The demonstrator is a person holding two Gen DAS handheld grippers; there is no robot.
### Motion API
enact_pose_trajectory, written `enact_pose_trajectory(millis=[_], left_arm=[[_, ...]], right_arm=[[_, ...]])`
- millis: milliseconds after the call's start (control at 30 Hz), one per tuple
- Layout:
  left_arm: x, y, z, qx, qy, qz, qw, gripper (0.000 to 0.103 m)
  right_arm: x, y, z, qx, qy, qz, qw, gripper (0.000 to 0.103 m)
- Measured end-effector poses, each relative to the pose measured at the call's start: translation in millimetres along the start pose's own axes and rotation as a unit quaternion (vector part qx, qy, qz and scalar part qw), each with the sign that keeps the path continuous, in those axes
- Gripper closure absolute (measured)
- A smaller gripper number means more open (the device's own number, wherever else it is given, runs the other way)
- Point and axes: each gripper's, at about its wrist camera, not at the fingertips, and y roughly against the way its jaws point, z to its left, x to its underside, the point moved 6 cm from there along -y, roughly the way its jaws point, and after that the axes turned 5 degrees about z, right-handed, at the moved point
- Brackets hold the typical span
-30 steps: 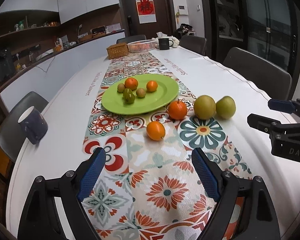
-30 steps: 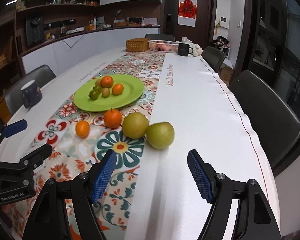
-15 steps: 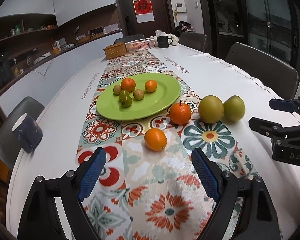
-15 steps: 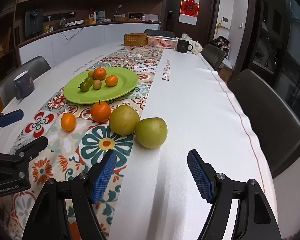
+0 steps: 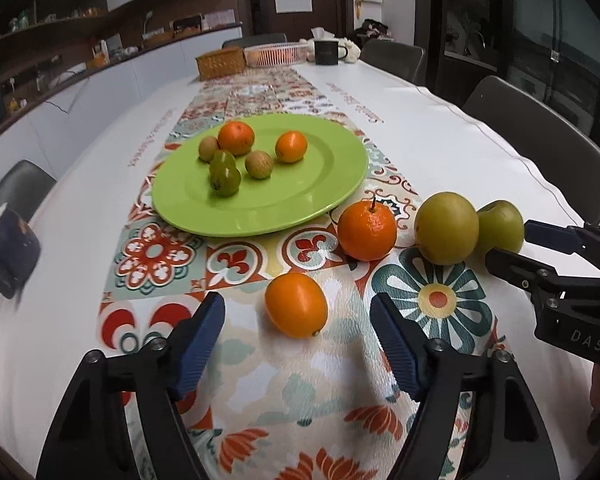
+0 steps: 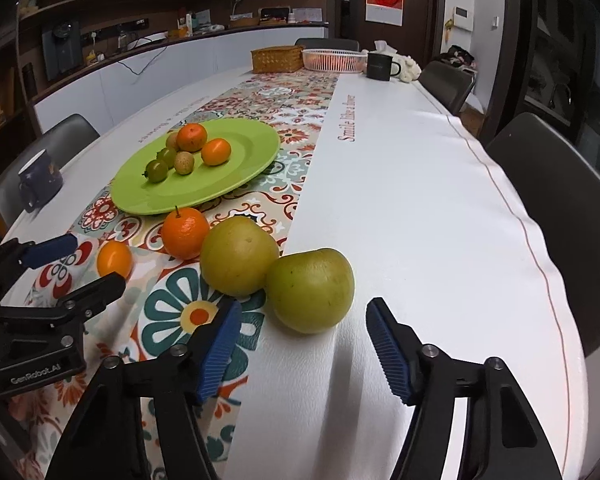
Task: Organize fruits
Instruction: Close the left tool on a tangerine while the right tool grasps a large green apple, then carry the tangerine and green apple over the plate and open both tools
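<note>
From your left wrist camera, your left gripper (image 5: 296, 320) points down at a long white surface (image 5: 440, 140) with a patterned runner (image 5: 260, 380) along its middle. Its blue-padded jaws are apart and closing, with a small orange fruit (image 5: 296, 310) lying just ahead of them, untouched. Beyond it a stemmed orange (image 5: 367, 230) sits beside a yellow-green pear (image 5: 446, 228), with a green pear (image 5: 500, 226) behind that. A green plate (image 5: 300, 200) farther back holds two oranges and four small green-brown fruits. Your right gripper (image 5: 540, 252) shows at the right edge, near the green pear.

From your right wrist camera, your right gripper (image 6: 302, 324) has its jaws apart and closing, with the green pear (image 6: 310, 290) just ahead of them, not touched. The yellow-green pear (image 6: 238, 256) touches it on the left; the stemmed orange (image 6: 185, 233) and the small orange fruit (image 6: 114, 258) lie farther left. The green plate (image 6: 228, 184) sits behind them. Your left gripper (image 6: 64, 264) shows at the left edge.
</note>
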Motion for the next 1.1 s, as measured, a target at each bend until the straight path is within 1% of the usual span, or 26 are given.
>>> enact_pose_trajectory(millis=[33, 100, 233, 300, 333, 367, 433, 733, 1100], left_arm=[[0, -4, -1, 0.000, -0.001, 0.005, 1.0000, 0.034], [-1, -9, -2, 0.002, -0.003, 0.011, 0.9999, 0.037], [0, -18, -3, 0.004, -0.001, 0.026, 0.9996, 0.051], [-1, -19, -3, 0.010, 0.007, 0.027, 0.9996, 0.054], [-2, -20, -3, 0.011, 0.009, 0.028, 0.9995, 0.058], [-4, -20, -3, 0.011, 0.009, 0.028, 0.9995, 0.063], [-6, -21, -2, 0.007, 0.008, 0.027, 0.9996, 0.070], [-5, -15, -3, 0.027, 0.009, 0.025, 0.9993, 0.071], [-5, 16, -1, 0.032, 0.014, 0.003, 0.9994, 0.071]], right_arm=[[0, -3, -1, -0.002, -0.001, 0.002, 1.000, 0.042], [-2, -7, -2, -0.003, -0.003, 0.004, 1.000, 0.044], [-6, -12, -5, -0.008, -0.012, 0.005, 1.000, 0.048], [-8, -14, -6, -0.007, -0.014, 0.003, 1.000, 0.049], [-10, -14, -6, -0.007, -0.014, 0.001, 1.000, 0.050], [-10, -15, -6, -0.007, -0.013, 0.002, 1.000, 0.051], [-11, -16, -6, -0.008, -0.013, 0.001, 1.000, 0.051], [-12, -11, -4, -0.005, -0.010, 0.000, 1.000, 0.052], [-14, 16, 3, -0.010, -0.008, -0.023, 1.000, 0.052]])
